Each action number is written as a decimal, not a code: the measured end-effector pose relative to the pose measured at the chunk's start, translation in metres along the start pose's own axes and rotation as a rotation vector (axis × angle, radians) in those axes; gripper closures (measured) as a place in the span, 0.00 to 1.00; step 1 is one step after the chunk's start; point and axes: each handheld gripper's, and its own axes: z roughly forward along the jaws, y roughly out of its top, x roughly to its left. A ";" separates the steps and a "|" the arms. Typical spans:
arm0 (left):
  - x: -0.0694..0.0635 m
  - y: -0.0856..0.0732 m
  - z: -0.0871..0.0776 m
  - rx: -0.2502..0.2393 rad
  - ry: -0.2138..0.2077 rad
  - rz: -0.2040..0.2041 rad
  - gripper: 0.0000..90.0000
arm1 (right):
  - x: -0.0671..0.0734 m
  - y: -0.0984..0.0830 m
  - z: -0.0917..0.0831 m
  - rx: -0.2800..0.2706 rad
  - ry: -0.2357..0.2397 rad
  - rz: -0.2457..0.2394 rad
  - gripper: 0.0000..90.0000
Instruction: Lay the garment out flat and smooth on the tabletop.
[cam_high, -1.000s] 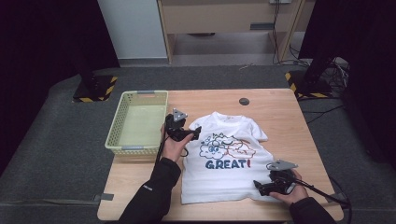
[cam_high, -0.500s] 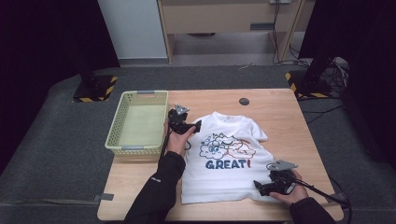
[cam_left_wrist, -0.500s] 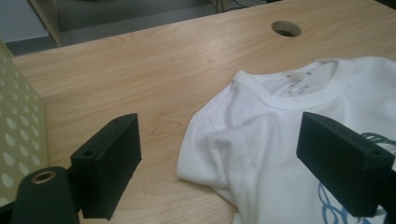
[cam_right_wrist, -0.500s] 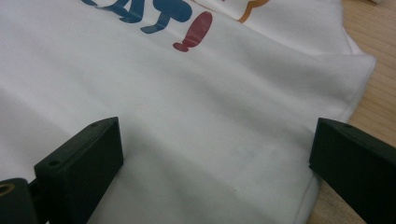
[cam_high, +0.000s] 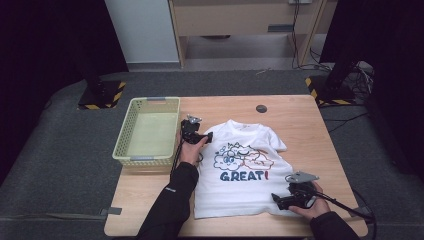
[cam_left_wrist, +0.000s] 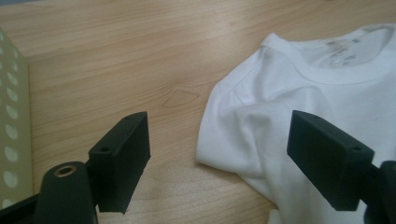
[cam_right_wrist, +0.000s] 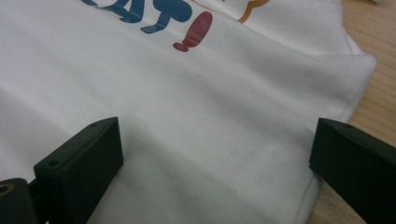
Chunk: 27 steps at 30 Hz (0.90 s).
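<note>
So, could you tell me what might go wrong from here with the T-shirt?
The left tongs have just been closing, still open over the folded sleeve edge of the white T-shirt; they may pinch one layer only, or scrape the table. The right tongs straddle the hem corner, open; uneven lifts could skew the shirt. The basket stands close by the left hand.

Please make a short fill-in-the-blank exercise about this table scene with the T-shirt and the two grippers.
1. The word printed on the white T-shirt is ____.
2. The basket stands at the ____ end of the table in the high view.
3. The left gripper is at the shirt's ____, with its jaws apart.
4. The right gripper is at the shirt's bottom ____.

Missing words: GREAT; left; sleeve; corner
</note>
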 end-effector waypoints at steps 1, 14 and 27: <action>0.001 -0.001 0.001 0.005 -0.001 -0.004 0.24 | 0.000 0.000 0.000 0.000 0.000 0.000 0.03; 0.013 -0.010 0.017 0.048 0.012 -0.036 0.32 | 0.000 0.000 0.000 0.001 0.002 -0.002 0.03; 0.008 -0.013 0.024 0.054 0.005 -0.010 0.47 | 0.000 0.000 0.000 0.002 0.004 -0.004 0.03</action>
